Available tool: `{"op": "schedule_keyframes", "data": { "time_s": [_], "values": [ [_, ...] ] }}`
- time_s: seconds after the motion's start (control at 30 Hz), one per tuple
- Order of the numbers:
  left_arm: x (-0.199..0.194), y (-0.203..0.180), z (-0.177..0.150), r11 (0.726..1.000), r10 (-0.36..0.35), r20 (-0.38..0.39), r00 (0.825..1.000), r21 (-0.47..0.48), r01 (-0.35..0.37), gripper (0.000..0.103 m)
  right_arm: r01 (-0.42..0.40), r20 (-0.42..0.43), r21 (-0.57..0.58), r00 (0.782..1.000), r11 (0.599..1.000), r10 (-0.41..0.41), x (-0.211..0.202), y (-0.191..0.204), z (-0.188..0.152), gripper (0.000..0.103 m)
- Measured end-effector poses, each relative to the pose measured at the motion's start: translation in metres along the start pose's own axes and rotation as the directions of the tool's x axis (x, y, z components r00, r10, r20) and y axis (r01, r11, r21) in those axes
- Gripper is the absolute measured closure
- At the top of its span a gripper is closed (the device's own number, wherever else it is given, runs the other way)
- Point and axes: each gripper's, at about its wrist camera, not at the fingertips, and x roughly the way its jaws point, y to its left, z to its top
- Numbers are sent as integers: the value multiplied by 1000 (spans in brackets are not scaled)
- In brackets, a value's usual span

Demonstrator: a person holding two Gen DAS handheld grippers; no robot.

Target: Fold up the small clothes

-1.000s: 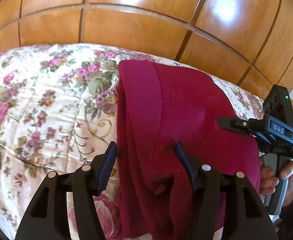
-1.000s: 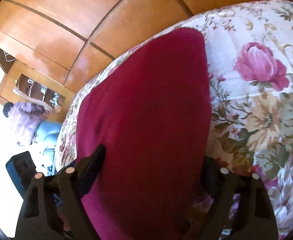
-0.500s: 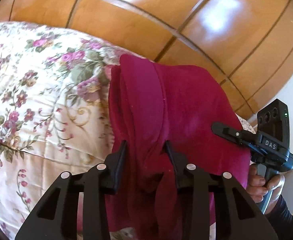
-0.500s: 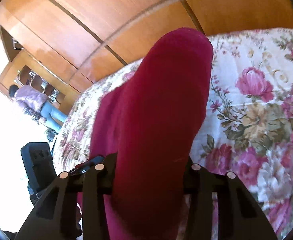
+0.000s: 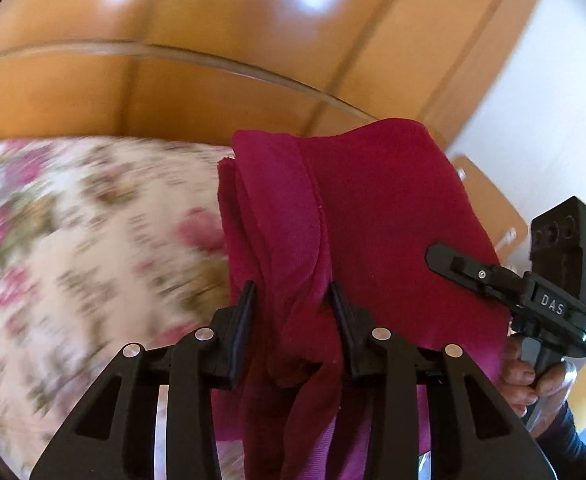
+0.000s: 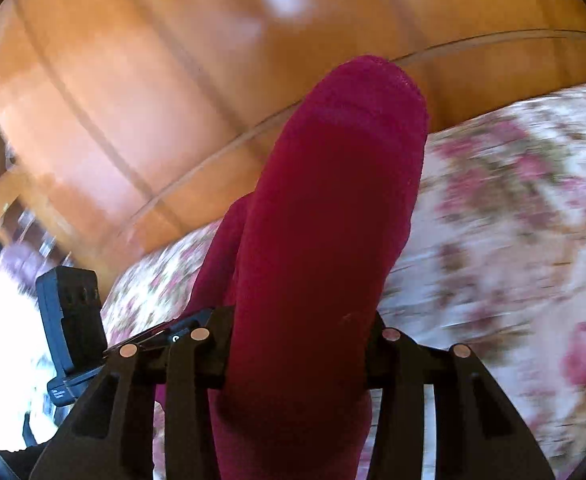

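The floral bedspread (image 5: 93, 240) is smeared by motion blur to the left of the left tool (image 5: 291, 300), its flowers unreadable. The red garment (image 5: 373, 220) runs below the frame edge between the jaws, its lower end unseen. Left of the right tool (image 6: 301, 332), a distant figure (image 6: 13, 260) is too blurred to make out.

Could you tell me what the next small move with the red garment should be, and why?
Probably carry both tools forward together and lay the held edge over the far part. The left tool and right tool each pinch the red garment, lifted above the floral bedspread.
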Motion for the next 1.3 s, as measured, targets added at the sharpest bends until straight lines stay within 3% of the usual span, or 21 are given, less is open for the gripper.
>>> {"op": "schedule_keyframes", "data": {
  "time_s": [0.1,0.23,0.3,0.33,0.4,0.5,0.63,0.73,0.83,0.93,1.07,1.23,1.27,1.3],
  "values": [
    [33,-35,18,997,-24,-30,999,67,26,78,71,46,50,996,996,-73,-20,-36,8,62],
    [84,-95,32,979,-2,-80,997,202,19,78,168,74,129,981,977,-179,-37,-92,10,62],
    [114,-109,27,967,55,-129,990,253,-20,78,224,72,160,969,961,-238,-35,-117,4,62],
    [132,-110,19,955,120,-160,980,290,-70,78,258,48,199,961,945,-273,-32,-137,-3,62],
    [154,-109,3,938,186,-201,962,328,-113,78,276,2,258,958,926,-286,-24,-160,-20,61],
    [143,-101,-4,945,164,-162,973,309,-108,78,241,33,292,965,926,-262,-23,-174,-39,56],
    [124,-90,-6,962,132,-149,980,257,-91,78,205,31,340,973,918,-229,-24,-184,-36,38],
    [120,-89,-15,957,143,-155,977,272,-97,70,179,27,353,979,918,-202,-23,-192,-34,34],
    [129,-82,-15,962,153,-160,975,250,-110,63,212,16,338,973,917,-231,-20,-192,-31,26],
    [128,-80,-10,965,176,-159,972,222,-139,52,309,-6,299,947,903,-322,-16,-191,-24,13],
    [105,-89,-15,949,230,-99,968,244,-201,46,412,-26,249,907,876,-419,-21,-179,-21,11],
    [62,-99,-26,932,264,0,964,259,-255,41,549,55,195,821,813,-568,-55,-136,-28,9],
    [57,-99,-28,928,272,12,962,260,-265,33,558,71,188,813,808,-578,-61,-127,-32,9],
    [49,-100,-32,926,277,28,960,258,-275,32,562,81,183,809,807,-582,-65,-120,-36,8]
  ]
}}
